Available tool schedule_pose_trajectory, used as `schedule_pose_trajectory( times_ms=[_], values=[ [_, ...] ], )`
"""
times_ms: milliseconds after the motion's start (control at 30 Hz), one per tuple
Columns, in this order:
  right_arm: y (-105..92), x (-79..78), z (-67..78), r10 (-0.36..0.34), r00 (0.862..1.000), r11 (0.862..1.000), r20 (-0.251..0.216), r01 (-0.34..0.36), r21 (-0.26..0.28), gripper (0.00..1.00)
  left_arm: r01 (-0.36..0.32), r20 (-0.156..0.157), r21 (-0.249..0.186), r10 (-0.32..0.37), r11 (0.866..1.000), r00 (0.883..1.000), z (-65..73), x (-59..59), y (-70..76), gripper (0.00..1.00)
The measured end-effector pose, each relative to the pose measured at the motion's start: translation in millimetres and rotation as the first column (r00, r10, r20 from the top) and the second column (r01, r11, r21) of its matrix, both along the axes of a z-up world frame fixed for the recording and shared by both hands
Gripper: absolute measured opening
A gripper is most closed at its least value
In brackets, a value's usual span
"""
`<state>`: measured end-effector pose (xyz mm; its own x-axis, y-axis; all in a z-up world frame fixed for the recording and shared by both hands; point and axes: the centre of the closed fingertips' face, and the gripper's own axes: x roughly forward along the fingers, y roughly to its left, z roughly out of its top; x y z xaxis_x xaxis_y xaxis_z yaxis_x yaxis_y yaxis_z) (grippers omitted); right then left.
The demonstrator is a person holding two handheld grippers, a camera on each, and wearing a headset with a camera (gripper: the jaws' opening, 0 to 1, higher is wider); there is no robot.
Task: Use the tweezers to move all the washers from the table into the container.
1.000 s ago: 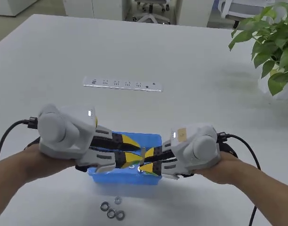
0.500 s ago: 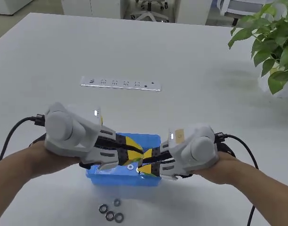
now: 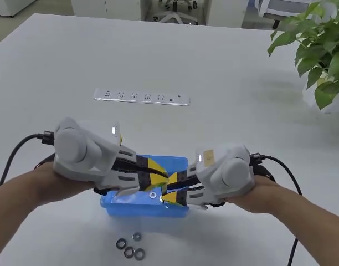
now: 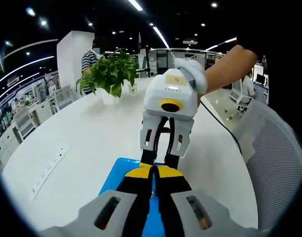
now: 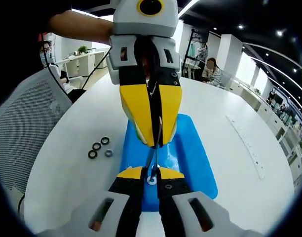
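White office tabletop (image 3: 230,83) | 1 blue plastic container (image 5: 193,153), 4 loose steel washers (image 3: 129,252) just beside it | left gripper (image 5: 155,143), right gripper (image 5: 152,174): jaws both clamped on slim metal tweezers (image 5: 153,157), 1 washer (image 5: 152,180) at the tips, over the container | gripper label (image 4: 171,89) unreadable

Label (image 4: 169,89) on right hand-held gripper (image 4: 160,160), lettering illegible
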<state>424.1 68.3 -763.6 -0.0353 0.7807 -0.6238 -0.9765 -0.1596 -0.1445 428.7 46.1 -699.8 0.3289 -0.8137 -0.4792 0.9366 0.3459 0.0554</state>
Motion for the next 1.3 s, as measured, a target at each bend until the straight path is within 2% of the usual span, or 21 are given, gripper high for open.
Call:
schedule_pose_trajectory(
  times_ms=[267, 400, 533, 867, 1300],
  values=[
    [0.6, -1.1, 2.9, -0.002, 1.0, 1.0, 0.002, 0.002, 0.006, 0.11, 0.0, 0.008, 0.001, 0.0, 1.0, 1.0, 4.1, -1.1, 0.7, 0.06],
    [0.3, -2.1, 4.8, -0.005, 1.0, 1.0, 0.002, 0.005, 0.007, 0.11, -0.01, -0.005, -0.002, 0.01, 1.0, 1.0, 6.0, -0.8, 2.0, 0.05],
    [-0.2, -3.0, 7.6, -0.015, 1.0, 1.0, -0.003, 0.015, 0.013, 0.12, -0.012, -0.001, -0.002, 0.012, 1.0, 1.0, 10.2, -2.3, 0.0, 0.05],
    [-3.0, -4.5, 19.2, -0.064, 0.998, 0.997, -0.017, 0.064, 0.03, 0.22, -0.028, 0.013, -0.008, 0.028, 1.0, 1.0, 21.9, -2.8, 2.8, 0.05],
    [-20.8, -10.0, 35.4, -0.133, 0.991, 0.99, -0.019, 0.134, 0.052, 0.35, -0.037, 0.029, -0.002, 0.037, 0.999, 0.999, 40.3, -13.7, 5.6, 0.05]
  ],
)
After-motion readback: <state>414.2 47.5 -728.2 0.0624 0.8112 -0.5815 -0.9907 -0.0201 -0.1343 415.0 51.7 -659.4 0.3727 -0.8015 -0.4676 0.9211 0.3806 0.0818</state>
